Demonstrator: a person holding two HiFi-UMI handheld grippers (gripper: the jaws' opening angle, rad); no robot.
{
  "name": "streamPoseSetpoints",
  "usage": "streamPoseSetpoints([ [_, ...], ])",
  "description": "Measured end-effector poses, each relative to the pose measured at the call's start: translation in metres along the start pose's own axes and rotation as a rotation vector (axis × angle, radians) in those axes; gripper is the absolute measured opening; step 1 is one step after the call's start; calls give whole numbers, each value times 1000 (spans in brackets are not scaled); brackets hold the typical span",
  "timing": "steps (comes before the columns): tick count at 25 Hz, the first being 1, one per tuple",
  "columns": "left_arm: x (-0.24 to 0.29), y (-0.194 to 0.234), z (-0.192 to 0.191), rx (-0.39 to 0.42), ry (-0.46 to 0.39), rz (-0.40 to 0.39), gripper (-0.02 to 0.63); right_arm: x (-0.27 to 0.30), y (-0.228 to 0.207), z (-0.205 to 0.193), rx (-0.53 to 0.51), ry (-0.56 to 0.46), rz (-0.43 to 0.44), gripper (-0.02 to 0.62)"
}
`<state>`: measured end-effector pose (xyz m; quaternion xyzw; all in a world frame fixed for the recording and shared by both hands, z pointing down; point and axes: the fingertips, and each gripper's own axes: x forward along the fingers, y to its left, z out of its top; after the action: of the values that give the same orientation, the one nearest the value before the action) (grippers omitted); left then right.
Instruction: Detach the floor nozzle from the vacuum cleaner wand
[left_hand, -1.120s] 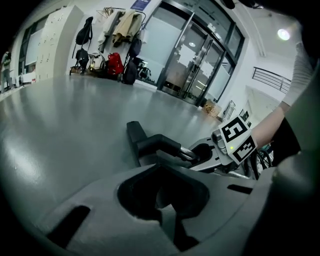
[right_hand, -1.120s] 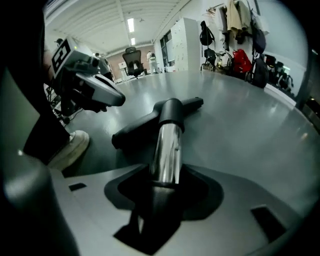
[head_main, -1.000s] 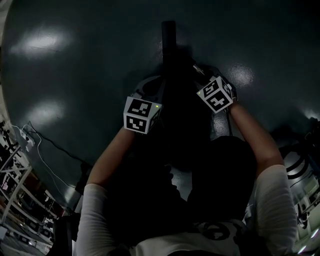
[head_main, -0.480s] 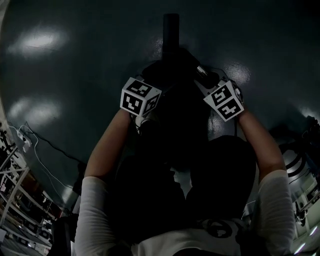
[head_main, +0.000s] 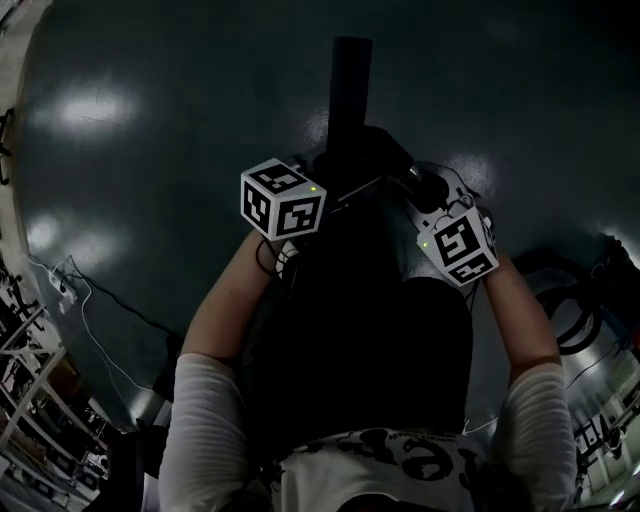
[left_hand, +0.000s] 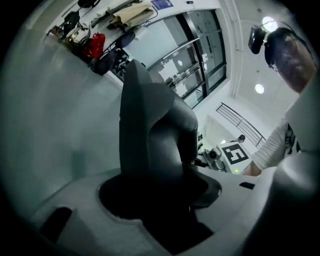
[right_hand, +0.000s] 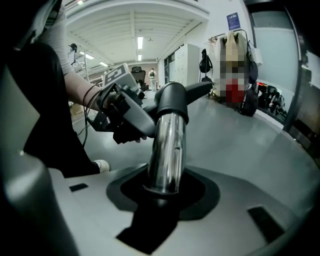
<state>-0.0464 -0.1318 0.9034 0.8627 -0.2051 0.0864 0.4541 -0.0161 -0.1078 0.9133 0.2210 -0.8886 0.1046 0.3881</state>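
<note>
In the head view the black floor nozzle (head_main: 351, 85) stretches away from me over the dark floor, with both grippers close behind it. The left gripper (left_hand: 160, 200) has the nozzle's dark grey neck (left_hand: 152, 130) filling the gap between its jaws, which are closing on it. A chrome wand tube (right_hand: 166, 150) runs out between the jaws of my right gripper (right_hand: 162, 195), which is shut on it. That tube ends in a black elbow (right_hand: 172, 100). Beyond the elbow sits the left gripper (right_hand: 122, 112), seen from the right gripper view. The marker cubes (head_main: 283, 200) (head_main: 458, 245) flank the wand.
Thin cables (head_main: 95, 300) trail over the floor at the left, near shelving (head_main: 25, 385) at the lower left. A coiled hose (head_main: 575, 320) lies at the right. My legs and a shoe (right_hand: 100, 165) are just behind the wand. Bags hang on a far wall (left_hand: 95, 45).
Both grippers have come up toward the head camera, carrying the wand and nozzle. The left cube has risen and turned; the right cube has drifted down and right in the picture.
</note>
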Motion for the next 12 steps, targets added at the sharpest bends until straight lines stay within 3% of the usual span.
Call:
streamPoseSetpoints([
  [6, -46, -146, 89, 18, 47, -59, 152, -121, -2, 95, -6, -25, -97, 146],
  [12, -114, -346, 185, 129, 110, -40, 136, -299, 29, 221, 43, -83, -61, 143],
])
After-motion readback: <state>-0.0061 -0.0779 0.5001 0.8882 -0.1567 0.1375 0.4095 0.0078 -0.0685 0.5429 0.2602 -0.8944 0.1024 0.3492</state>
